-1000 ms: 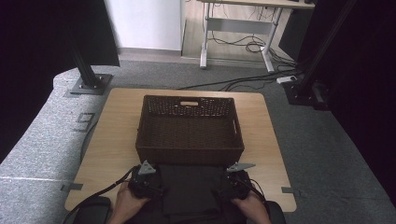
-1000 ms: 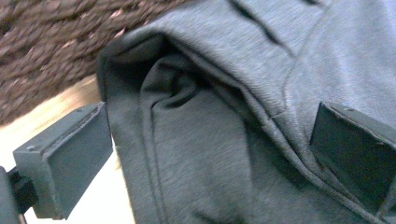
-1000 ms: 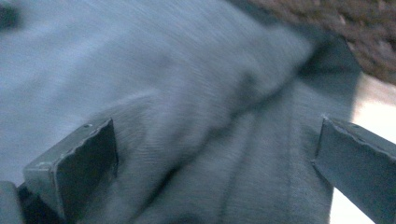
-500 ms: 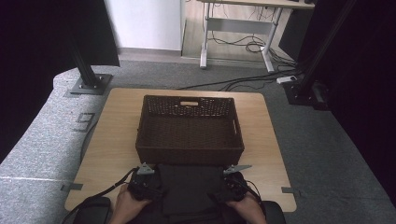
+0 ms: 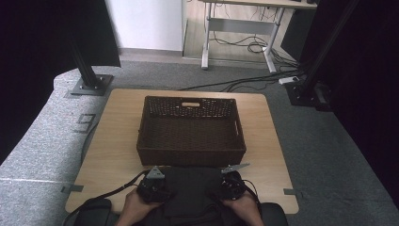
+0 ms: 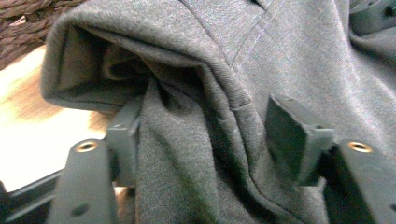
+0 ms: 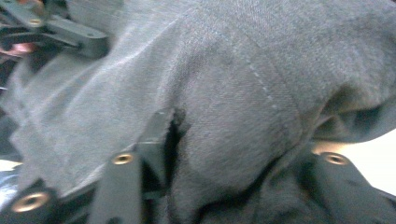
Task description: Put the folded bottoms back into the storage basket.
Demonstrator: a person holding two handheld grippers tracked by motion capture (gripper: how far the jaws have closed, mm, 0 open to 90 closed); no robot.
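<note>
Dark grey garment (image 5: 190, 190) bunched at near worktop (image 5: 113, 146) edge, touching brown wicker basket (image 5: 190, 134); basket interior bare. Left gripper (image 6: 205, 140) and right gripper (image 7: 233, 154) jaws just closing, both pinching garment folds.

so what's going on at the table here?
A person holds a tool in each hand at the near edge of the table, working a folded dark grey garment that lies just in front of an empty wicker basket. The left tool and right tool have both just been closing, each with a bunch of the fabric between its jaws. The garment is not yet lifted.
</note>
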